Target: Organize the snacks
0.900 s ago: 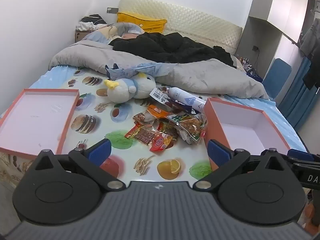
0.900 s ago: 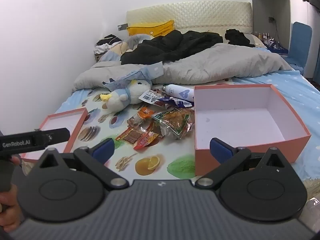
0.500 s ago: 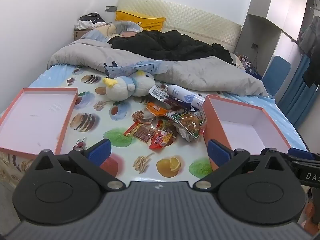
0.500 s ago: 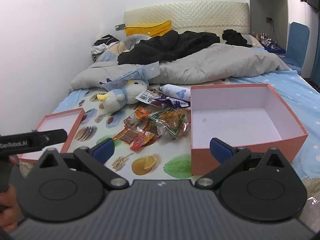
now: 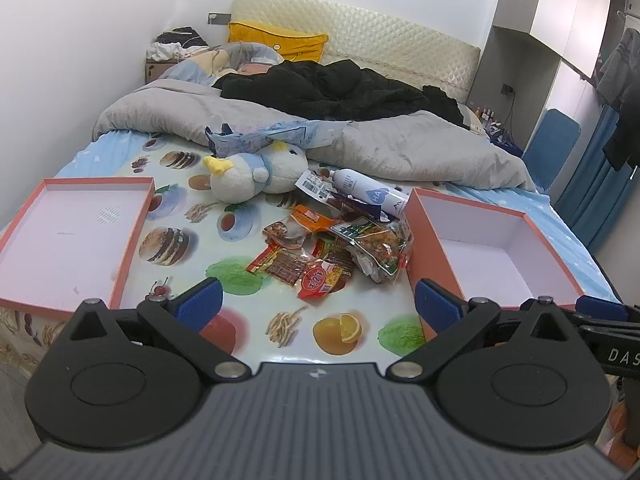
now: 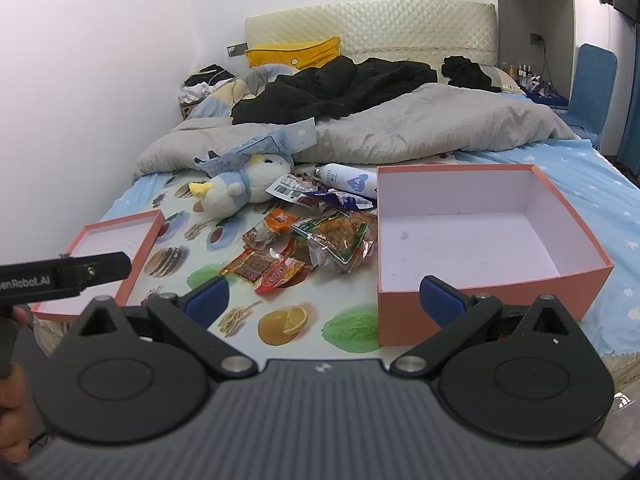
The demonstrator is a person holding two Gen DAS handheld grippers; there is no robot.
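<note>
- Orange cardboard made up both containers: we saw a deep box (image 6: 472,240) at about 2 o'clock from the snack pile (image 5: 332,248), and a shallow lid (image 5: 72,236) well apart at 9 o'clock.
- We held the left gripper (image 5: 316,304) released, jaws spread wide with nothing between them, low at the foot of the bed.
- We held the right gripper (image 6: 326,300) just as wide and empty, its right pad in front of the box's near wall.
- Snacks lay heaped in the middle of the printed mat (image 5: 240,280), packets overlapping, the big clear bag (image 6: 340,240) touching the box's left wall.
- We judged the slick, crinkly wrappers the main risk: a pinch on an edge could slip, or lift two overlapping packets at once.
- We also judged that a careless reach could nudge the light box, since it stood on soft bedding.
- A white bottle (image 5: 368,192) lay at 12 o'clock from the pile and a plush duck (image 5: 252,172) at 11 o'clock, both near enough to be bumped or mistaken for snacks.
- Beyond them we saw a grey duvet (image 5: 400,148), black clothing (image 5: 332,88) and a padded headboard (image 5: 360,36).
- White walls closed the room, with a blue chair (image 6: 592,88) at 2 o'clock.
</note>
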